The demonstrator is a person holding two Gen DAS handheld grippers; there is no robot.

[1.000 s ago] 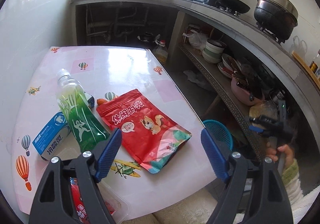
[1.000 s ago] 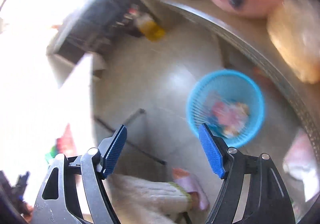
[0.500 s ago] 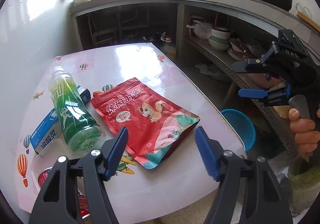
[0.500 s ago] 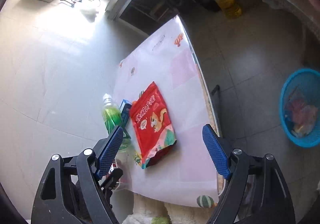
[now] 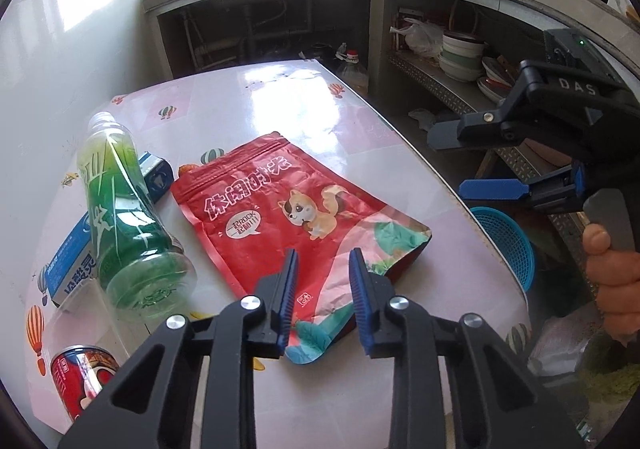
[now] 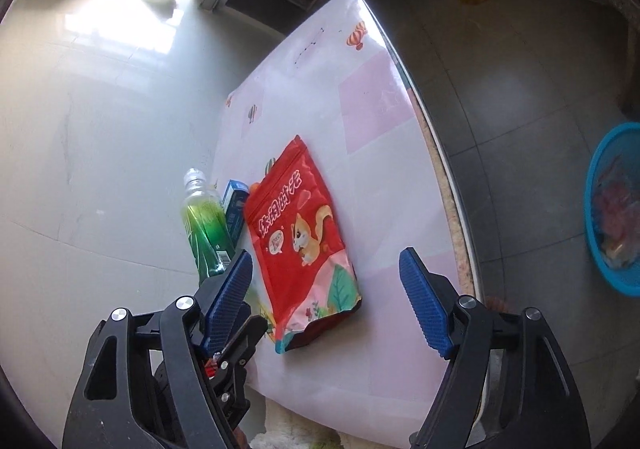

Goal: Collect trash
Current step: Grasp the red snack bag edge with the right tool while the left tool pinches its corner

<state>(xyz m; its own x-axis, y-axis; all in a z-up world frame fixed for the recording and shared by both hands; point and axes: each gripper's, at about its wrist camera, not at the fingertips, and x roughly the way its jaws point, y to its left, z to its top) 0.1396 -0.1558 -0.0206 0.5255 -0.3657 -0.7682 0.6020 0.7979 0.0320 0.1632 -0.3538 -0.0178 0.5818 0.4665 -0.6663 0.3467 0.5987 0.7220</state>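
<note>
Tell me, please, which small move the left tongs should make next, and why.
Probably finish closing on the near edge of the red snack bag. The left tongs are closing with that edge between the pads, not yet pinched, and the blue basket beside the table waits for it.

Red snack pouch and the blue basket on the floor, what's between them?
Only bare tabletop, its edge, then empty floor tiles lie between the red snack pouch and the blue basket; the right wrist view shows it.

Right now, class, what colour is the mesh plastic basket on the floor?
Blue; the mesh plastic basket shows best in the right wrist view.
</note>
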